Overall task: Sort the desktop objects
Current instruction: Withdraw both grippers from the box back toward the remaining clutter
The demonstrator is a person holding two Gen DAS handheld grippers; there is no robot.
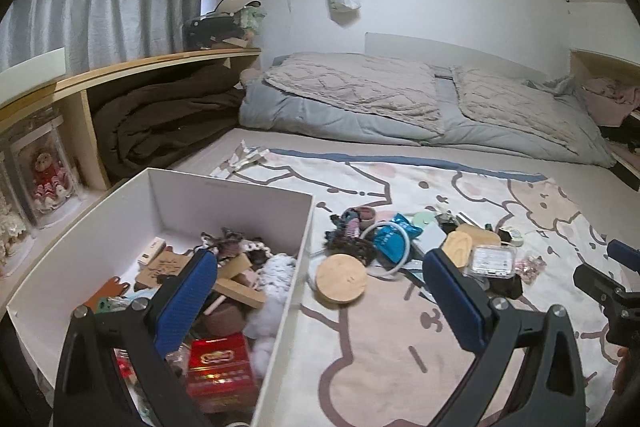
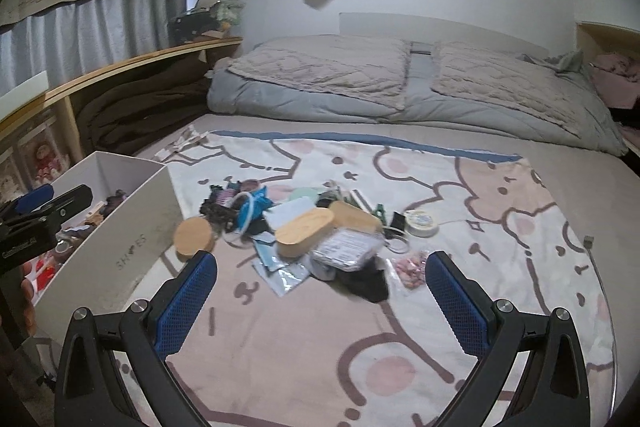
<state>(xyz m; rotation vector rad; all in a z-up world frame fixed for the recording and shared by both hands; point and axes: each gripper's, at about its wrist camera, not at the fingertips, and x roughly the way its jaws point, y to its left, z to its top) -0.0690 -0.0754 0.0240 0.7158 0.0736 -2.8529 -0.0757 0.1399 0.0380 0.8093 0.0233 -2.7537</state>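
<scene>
White box [image 1: 280,227] sits at nine o'clock of the pile [image 2: 304,227] on the blanket [image 2: 400,327], already part filled. My left gripper [image 1: 320,267] hangs released, one finger over the box, the other over the blanket; my right gripper [image 2: 320,267] hangs released, short of the pile, grasping nothing. Risks, as I judge them: the round wooden lid [image 2: 194,233] lies flat and may slip from a pinch; the oval wooden lid [image 2: 306,231] rests on other items, so lifting it could scatter them; soft bedding gives underneath.
</scene>
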